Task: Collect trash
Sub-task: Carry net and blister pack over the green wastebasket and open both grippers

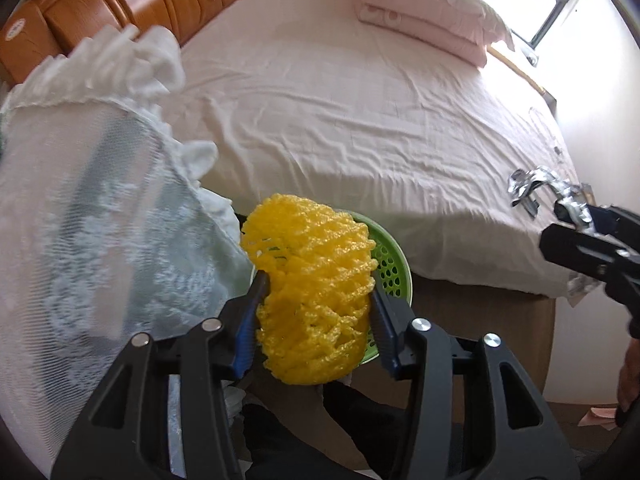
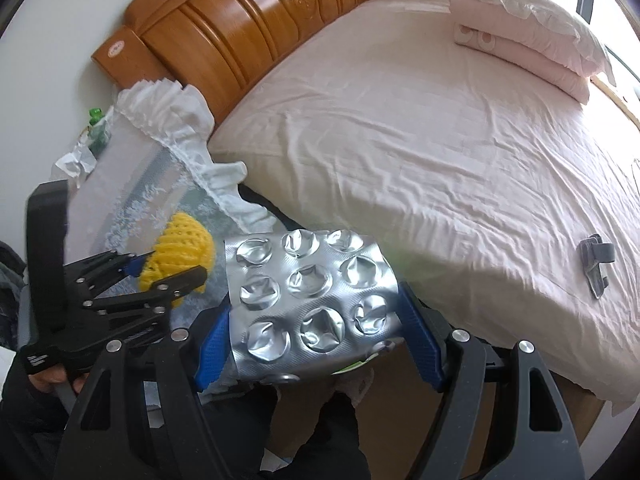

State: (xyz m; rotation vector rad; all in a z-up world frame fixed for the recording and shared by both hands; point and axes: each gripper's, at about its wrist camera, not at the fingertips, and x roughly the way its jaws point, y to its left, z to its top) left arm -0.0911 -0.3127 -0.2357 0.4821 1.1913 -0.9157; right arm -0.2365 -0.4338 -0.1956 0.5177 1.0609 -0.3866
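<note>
left gripper (image 1: 316,300): clamped on yellow foam net (image 1: 314,300), held over green bin (image 1: 390,260) beside bed (image 1: 340,100).
net handling: likely light, squashy; side pinch suits it.
right gripper (image 2: 316,316): pinching blister pack (image 2: 310,304) by its edges; probably light, crinkly, bends easily.
views: bin clear only from left wrist; grey item (image 2: 596,264) on bed only from right.

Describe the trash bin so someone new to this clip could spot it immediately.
Start at the pink bed and drop to its near edge. The green bin sits there, beside a lace-covered stand, under the yellow foam net gripped by the left hand-held gripper. Only it has perforated walls.
</note>
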